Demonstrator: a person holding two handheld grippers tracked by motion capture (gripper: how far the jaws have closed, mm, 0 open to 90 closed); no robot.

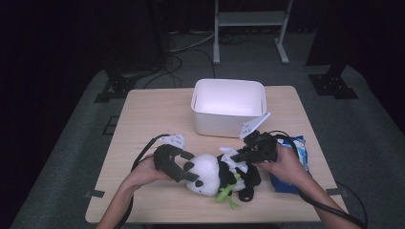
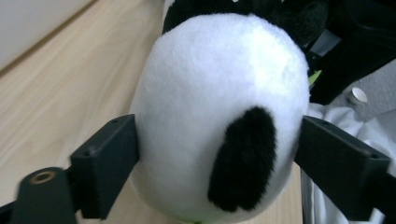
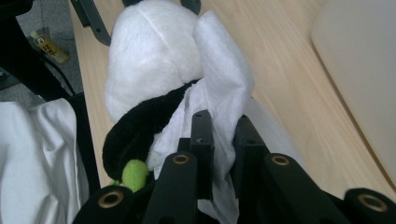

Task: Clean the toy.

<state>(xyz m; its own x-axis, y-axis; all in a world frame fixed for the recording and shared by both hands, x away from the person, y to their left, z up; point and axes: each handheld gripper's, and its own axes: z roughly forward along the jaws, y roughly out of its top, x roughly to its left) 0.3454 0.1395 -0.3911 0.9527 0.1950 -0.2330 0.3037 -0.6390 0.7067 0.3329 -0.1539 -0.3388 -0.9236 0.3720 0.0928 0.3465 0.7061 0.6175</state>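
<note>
On the pale wooden counter (image 1: 143, 119), near its front edge, lies a plush panda (image 1: 217, 174), soft and fuzzy, with a round white head, black ears and limbs, and a bright green stalk (image 1: 228, 193) at its belly. My left tool (image 1: 184, 168) straddles the head: in the left gripper view its two blocky black jaws stand at either side of the fluffy white ball (image 2: 219, 107), just at the fur, spread wide rather than squeezing, with an oval black patch (image 2: 243, 158) facing me. My right tool (image 1: 237, 157) is clenched on a thin white cloth (image 3: 224, 93), a limp, creased piece of felt-like fabric that rises from between the jaws and leans against the panda's white body (image 3: 149, 60). Behind the toy stands a white plastic bin (image 1: 229, 125), rectangular with rounded corners and smooth walls. Under my right hand (image 1: 286, 164) lies a glossy blue packet (image 1: 298, 164), crinkled at its edge.
</note>
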